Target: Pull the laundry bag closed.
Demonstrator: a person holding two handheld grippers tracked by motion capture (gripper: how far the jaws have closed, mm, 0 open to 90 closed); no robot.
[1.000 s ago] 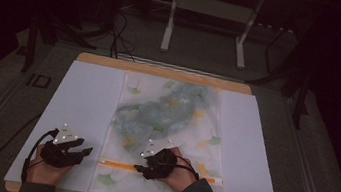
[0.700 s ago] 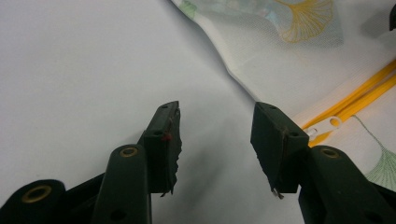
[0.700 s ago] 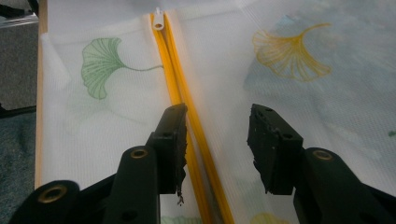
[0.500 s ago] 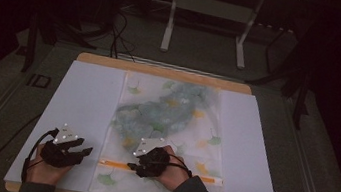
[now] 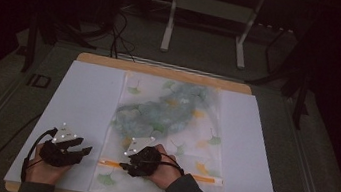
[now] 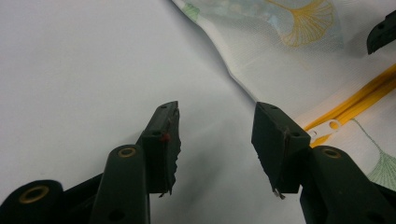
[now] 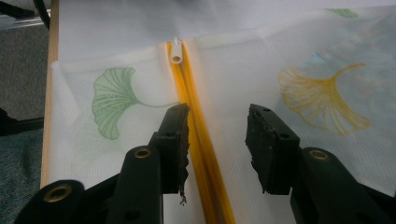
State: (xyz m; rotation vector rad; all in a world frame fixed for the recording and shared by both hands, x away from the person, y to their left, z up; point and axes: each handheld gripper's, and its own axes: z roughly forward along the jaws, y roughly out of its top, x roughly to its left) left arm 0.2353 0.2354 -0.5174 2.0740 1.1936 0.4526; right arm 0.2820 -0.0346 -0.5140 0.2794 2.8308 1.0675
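I see a translucent zip pouch (image 5: 168, 136) printed with ginkgo leaves lying flat on a white sheet (image 5: 82, 99) that covers the worktop (image 5: 162, 69); I use the pouch as my landmark. Something bluish and crumpled shows through its far half. An orange zipper (image 5: 197, 177) runs across the pouch near its front end.

My left gripper (image 5: 84, 150), held low in the left hand (image 5: 44, 169), rests just off the pouch's left edge, over bare white sheet. In the left gripper view its jaws stand well apart with nothing between them.

My right gripper (image 5: 124, 163), held in the right hand (image 5: 165, 171), lies over the pouch's front end, pointing along the zipper toward the white pull tab (image 7: 176, 50) at the left end. Its jaws are open and empty, with the zipper running up between them beside the left jaw.

Open sheet lies on both sides of the pouch.
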